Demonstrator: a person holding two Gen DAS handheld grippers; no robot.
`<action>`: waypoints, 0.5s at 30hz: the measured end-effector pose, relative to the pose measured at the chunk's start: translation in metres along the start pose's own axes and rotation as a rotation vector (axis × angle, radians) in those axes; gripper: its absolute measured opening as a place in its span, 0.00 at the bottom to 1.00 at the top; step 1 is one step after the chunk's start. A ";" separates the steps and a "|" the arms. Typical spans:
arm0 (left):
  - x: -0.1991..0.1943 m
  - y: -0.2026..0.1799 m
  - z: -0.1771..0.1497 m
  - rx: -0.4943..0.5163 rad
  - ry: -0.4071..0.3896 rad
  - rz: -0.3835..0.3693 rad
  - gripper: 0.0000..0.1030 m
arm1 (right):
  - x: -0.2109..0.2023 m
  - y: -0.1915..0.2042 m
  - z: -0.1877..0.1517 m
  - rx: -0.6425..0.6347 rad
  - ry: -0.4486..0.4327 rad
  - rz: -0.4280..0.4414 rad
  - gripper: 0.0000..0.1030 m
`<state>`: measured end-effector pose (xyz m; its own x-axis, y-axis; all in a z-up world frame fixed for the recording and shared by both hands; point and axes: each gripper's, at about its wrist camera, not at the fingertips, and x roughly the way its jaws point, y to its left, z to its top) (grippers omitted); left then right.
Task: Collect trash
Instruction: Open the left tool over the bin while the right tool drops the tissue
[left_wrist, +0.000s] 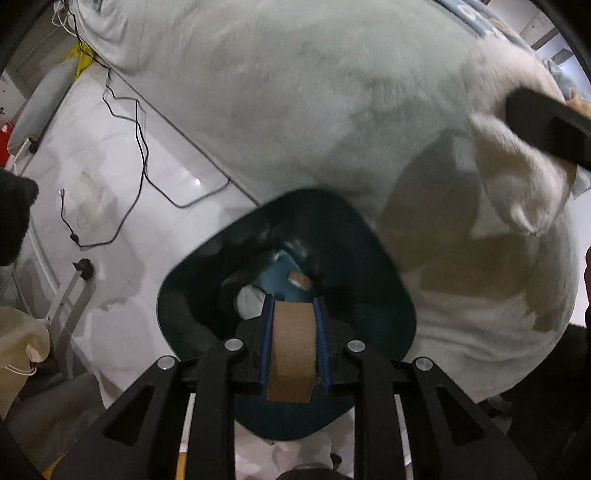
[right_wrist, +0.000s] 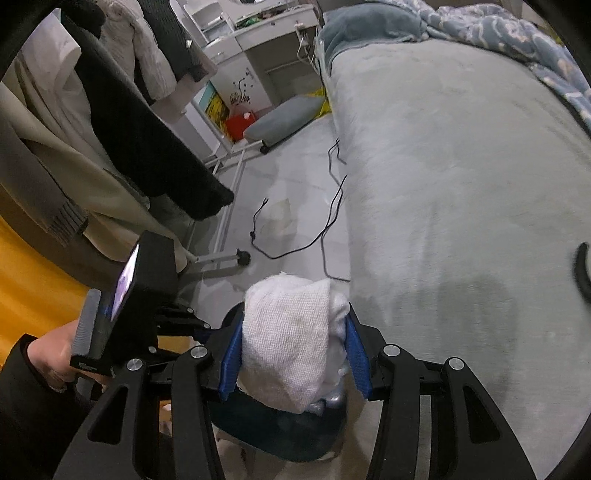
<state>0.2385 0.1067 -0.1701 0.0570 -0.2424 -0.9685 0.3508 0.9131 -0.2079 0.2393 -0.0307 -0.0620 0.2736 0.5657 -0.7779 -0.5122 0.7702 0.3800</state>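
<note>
Trash bin (left_wrist: 288, 317), dark teal, sits on the floor beside the bed (right_wrist: 461, 184). My left gripper (left_wrist: 293, 332) clamps a cardboard tape ring (left_wrist: 291, 350) directly above the bin; my right gripper (right_wrist: 291, 350) grips a crumpled white towel wad (right_wrist: 291, 339) over its rim. Both remain to drop.

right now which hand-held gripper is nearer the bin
Left. The left hand-held gripper, holding a cardboard roll, is right over the bin; the right sits beside it.
</note>
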 end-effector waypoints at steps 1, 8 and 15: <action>0.001 -0.001 -0.002 0.006 0.011 -0.008 0.22 | 0.003 0.001 0.001 0.007 0.007 0.009 0.49; 0.015 0.008 -0.017 -0.004 0.066 -0.041 0.24 | 0.026 0.007 -0.001 0.013 0.064 -0.019 0.49; 0.016 0.014 -0.025 0.001 0.071 -0.051 0.62 | 0.051 0.009 -0.004 0.013 0.111 -0.048 0.49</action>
<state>0.2206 0.1238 -0.1919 -0.0275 -0.2645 -0.9640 0.3522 0.9000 -0.2570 0.2451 0.0037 -0.1001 0.2059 0.4923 -0.8457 -0.4901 0.7999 0.3463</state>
